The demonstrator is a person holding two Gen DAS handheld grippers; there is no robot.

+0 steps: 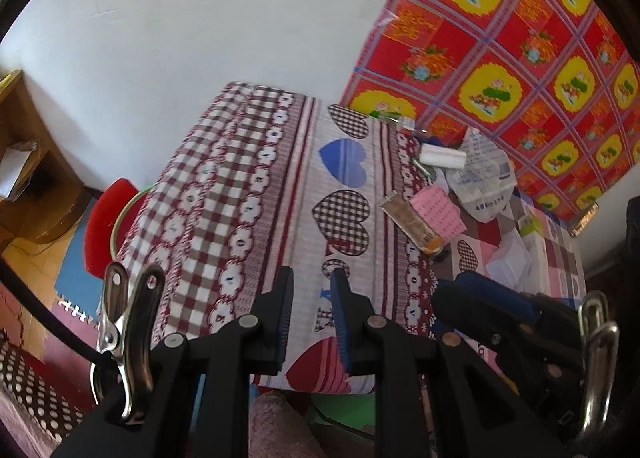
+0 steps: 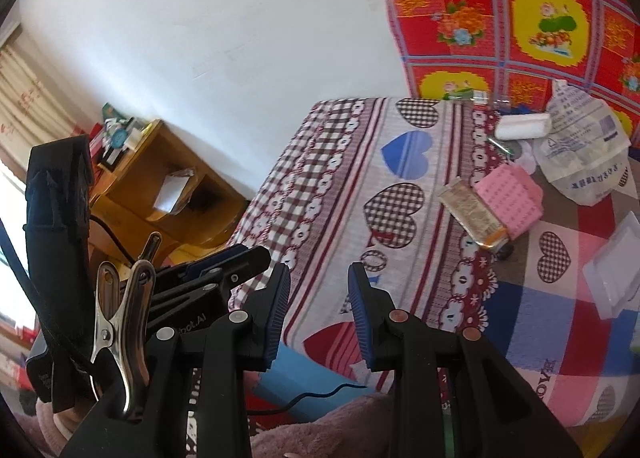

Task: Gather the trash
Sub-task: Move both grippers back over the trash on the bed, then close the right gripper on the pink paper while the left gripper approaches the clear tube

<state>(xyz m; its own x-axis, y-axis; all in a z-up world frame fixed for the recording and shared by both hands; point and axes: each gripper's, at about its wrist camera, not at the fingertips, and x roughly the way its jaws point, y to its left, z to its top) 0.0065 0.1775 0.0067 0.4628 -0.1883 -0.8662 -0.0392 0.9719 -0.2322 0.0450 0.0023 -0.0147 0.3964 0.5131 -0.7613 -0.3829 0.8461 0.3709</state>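
Both of your tools, left tool (image 1: 310,318) with a narrow empty gap, right tool (image 2: 319,314) spread and empty, should cross the tabletop (image 2: 400,218) toward the pink packet (image 2: 508,202) at right.

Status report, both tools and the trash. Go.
Left tool and right tool both empty, hovering at the table edge. Wrapper, pink paper, plastic bag untouched. Nothing blocking.

On the counter (image 2: 400,258), a wrapper (image 2: 472,214) lies touching the left of a folded cloth (image 2: 510,200); behind them sit a plastic bag (image 2: 580,150) and a paper roll (image 2: 520,126); a wooden shelf (image 2: 160,186) stands far left
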